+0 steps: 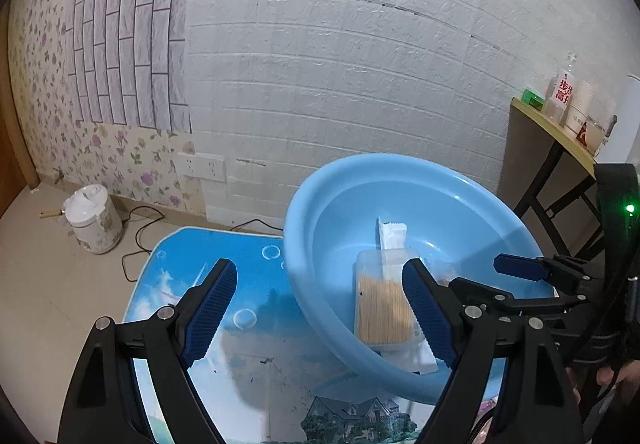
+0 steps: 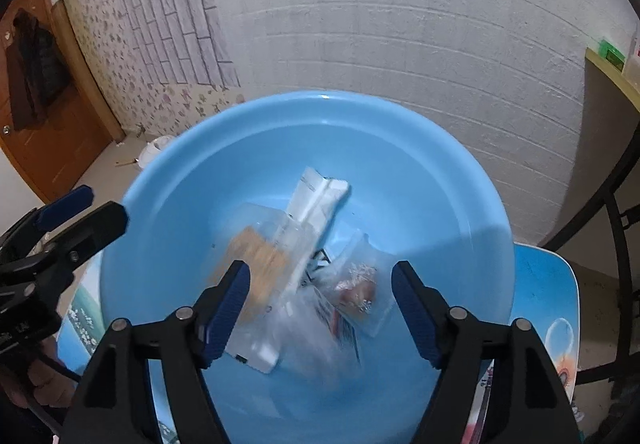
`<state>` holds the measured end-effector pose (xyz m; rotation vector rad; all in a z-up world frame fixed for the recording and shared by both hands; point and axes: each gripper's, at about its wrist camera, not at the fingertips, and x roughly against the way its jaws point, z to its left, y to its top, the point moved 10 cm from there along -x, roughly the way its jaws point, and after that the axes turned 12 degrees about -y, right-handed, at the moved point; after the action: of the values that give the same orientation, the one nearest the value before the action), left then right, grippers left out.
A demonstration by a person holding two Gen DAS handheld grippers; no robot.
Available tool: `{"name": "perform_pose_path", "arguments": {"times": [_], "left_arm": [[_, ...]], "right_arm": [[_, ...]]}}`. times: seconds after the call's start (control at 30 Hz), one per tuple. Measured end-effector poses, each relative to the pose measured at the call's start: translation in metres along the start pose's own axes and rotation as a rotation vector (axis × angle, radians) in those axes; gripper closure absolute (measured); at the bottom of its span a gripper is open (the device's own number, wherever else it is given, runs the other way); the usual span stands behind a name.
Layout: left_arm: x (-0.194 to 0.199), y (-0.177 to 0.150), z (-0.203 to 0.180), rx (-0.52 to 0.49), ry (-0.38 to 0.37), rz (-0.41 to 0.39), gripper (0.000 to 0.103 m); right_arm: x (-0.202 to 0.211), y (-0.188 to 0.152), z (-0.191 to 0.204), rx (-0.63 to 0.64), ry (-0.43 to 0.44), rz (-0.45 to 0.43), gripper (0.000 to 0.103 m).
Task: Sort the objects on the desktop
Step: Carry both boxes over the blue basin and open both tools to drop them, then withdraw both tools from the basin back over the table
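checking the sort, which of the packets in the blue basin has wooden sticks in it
The clear box of toothpicks, lying at the left of the pile in the blue basin. The long white sachet is opaque, and the small clear pouch at the right holds something reddish.

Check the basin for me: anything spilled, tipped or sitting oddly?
Nothing spilled. The blue basin overhangs the far edge of the small table. Inside, the toothpick box, white packet and clear snack bag lie in a loose overlapping heap.

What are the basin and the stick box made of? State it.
Basin: looks like glossy moulded light-blue plastic; light glints along its smooth wall. Stick box: seemingly clear hard plastic, since the pale, probably wooden sticks show through it.
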<state>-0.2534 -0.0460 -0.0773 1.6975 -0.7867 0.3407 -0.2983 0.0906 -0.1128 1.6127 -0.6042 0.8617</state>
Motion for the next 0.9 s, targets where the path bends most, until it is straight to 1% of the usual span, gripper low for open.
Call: {"name": "perform_pose_path", "arguments": {"times": [0.07,0.2,0.33,0.43,0.5,0.63,0.8,0.9], "left_arm": [[-0.001,-0.004,-0.001,-0.001,-0.005,0.01,0.019],[-0.001,-0.007,-0.003,-0.005,-0.006,0.016,0.019],[0.0,-0.007,-0.003,0.001,-0.008,0.017,0.019],[0.0,-0.008,-0.004,-0.002,-0.01,0.02,0.019],[0.0,-0.009,-0.004,-0.001,-0.009,0.023,0.019],[0.0,-0.012,-0.005,0.001,-0.011,0.026,0.019],[0.002,-0.015,-0.005,0.005,-0.009,0.031,0.019],[0.003,-0.016,-0.004,0.006,-0.008,0.031,0.019]], "right_arm": [[-0.002,-0.001,-0.001,0.01,-0.008,0.005,0.028],[0.0,-0.009,-0.001,0.078,-0.02,0.018,0.028],[0.006,-0.015,0.004,0.155,-0.062,0.016,0.028],[0.009,-0.016,0.0,0.175,-0.074,0.005,0.028],[0.007,-0.016,-0.006,0.19,-0.111,0.008,0.027],[0.007,-0.02,-0.01,0.195,-0.097,0.027,0.027],[0.012,-0.022,-0.012,0.187,-0.089,0.023,0.027],[0.017,-0.023,-0.012,0.183,-0.069,0.021,0.027]]}}
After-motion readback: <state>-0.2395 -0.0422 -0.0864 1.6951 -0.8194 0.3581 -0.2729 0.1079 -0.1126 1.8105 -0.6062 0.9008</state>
